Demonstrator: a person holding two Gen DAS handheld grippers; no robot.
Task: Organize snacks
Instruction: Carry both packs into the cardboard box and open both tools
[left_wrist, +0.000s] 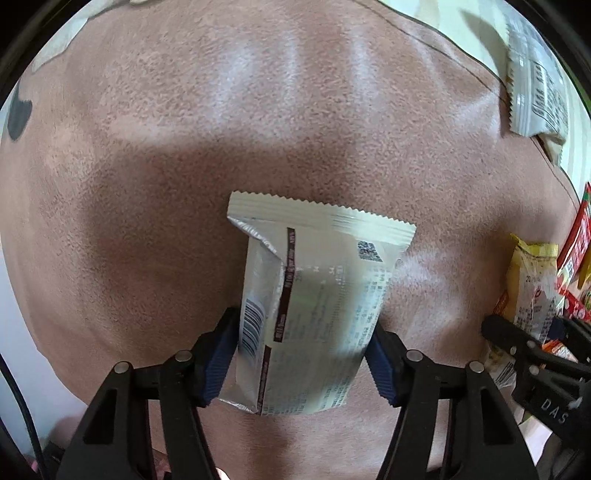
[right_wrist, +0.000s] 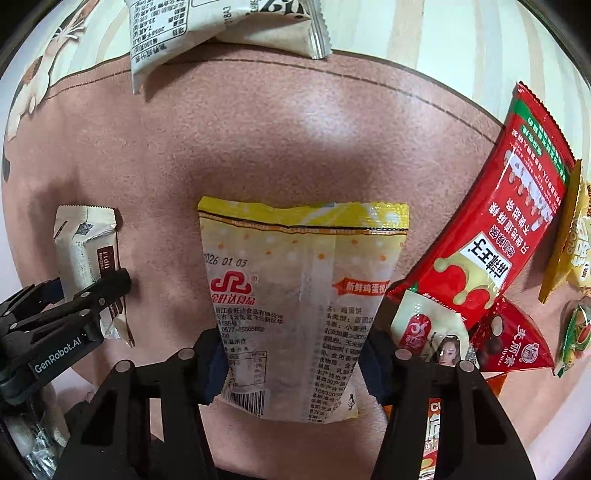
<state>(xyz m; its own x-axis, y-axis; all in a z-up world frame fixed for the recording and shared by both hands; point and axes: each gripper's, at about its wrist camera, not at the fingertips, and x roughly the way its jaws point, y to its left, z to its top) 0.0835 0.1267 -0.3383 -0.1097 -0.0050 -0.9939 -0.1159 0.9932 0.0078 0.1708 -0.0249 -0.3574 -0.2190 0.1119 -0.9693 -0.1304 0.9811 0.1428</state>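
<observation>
My left gripper (left_wrist: 301, 354) is shut on a cream snack packet (left_wrist: 317, 306) with a brown stripe and barcode, held over the brown mat (left_wrist: 221, 129). The same packet (right_wrist: 85, 258) and the left gripper (right_wrist: 88, 295) show at the left of the right wrist view. My right gripper (right_wrist: 291, 365) is shut on a yellow egg-biscuit packet (right_wrist: 295, 295), held over the mat (right_wrist: 258, 140). That yellow packet (left_wrist: 532, 288) and the right gripper (left_wrist: 535, 339) show at the right edge of the left wrist view.
A pile of snacks lies to the right: a long red packet (right_wrist: 509, 206), a small red triangular packet (right_wrist: 513, 343), a yellow packet (right_wrist: 572, 236). Two white packets (right_wrist: 207, 29) lie at the mat's far edge, also in the left wrist view (left_wrist: 535, 85).
</observation>
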